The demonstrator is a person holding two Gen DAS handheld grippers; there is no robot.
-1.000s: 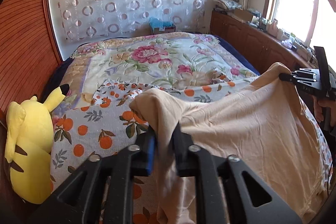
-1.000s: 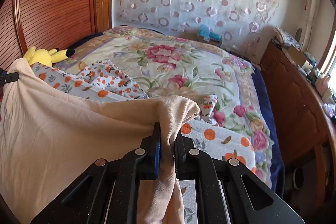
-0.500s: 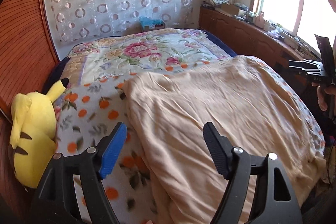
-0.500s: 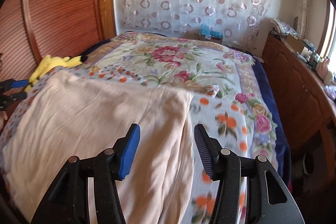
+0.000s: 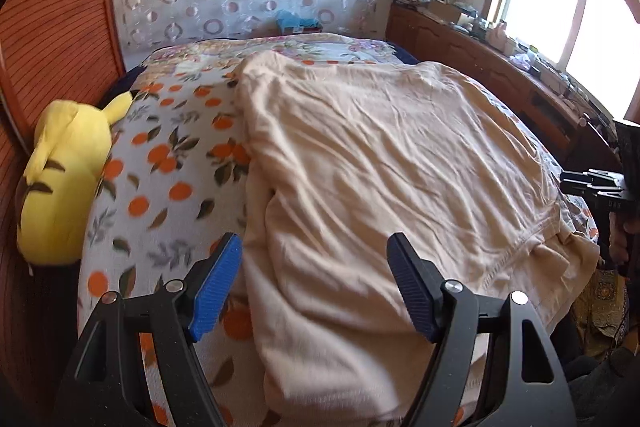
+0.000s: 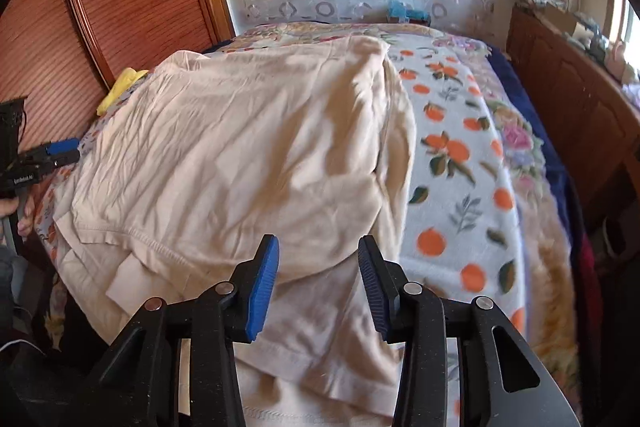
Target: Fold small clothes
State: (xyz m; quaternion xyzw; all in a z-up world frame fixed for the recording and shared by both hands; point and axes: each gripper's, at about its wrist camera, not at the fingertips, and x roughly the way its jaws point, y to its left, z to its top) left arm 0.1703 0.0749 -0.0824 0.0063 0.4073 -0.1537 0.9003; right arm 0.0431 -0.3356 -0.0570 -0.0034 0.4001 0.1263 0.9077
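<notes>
A pale peach shirt (image 5: 380, 155) (image 6: 240, 147) lies spread flat and wrinkled across the bed, its hem towards me. My left gripper (image 5: 314, 243) hovers over the shirt's near left part, open wide, with nothing held. My right gripper (image 6: 319, 241) hangs over the near right part. Its jaws are closing, but the pads stand apart and press on nothing; the cloth lies below them. Each gripper also shows at the edge of the other view: the right gripper (image 5: 592, 187) and the left gripper (image 6: 60, 151).
An orange-print blanket (image 5: 168, 167) (image 6: 452, 155) covers the bed under the shirt. A yellow plush toy (image 5: 64, 179) (image 6: 122, 87) leans on the wooden headboard (image 5: 48, 47). A wooden cabinet (image 5: 480, 59) (image 6: 568, 99) runs along the right. A blue box (image 5: 298, 21) sits beyond the bed.
Both grippers let go of the shirt's corners and drew back towards the near edge. The shirt dropped and now lies flat. The right jaws have narrowed a little since opening.
</notes>
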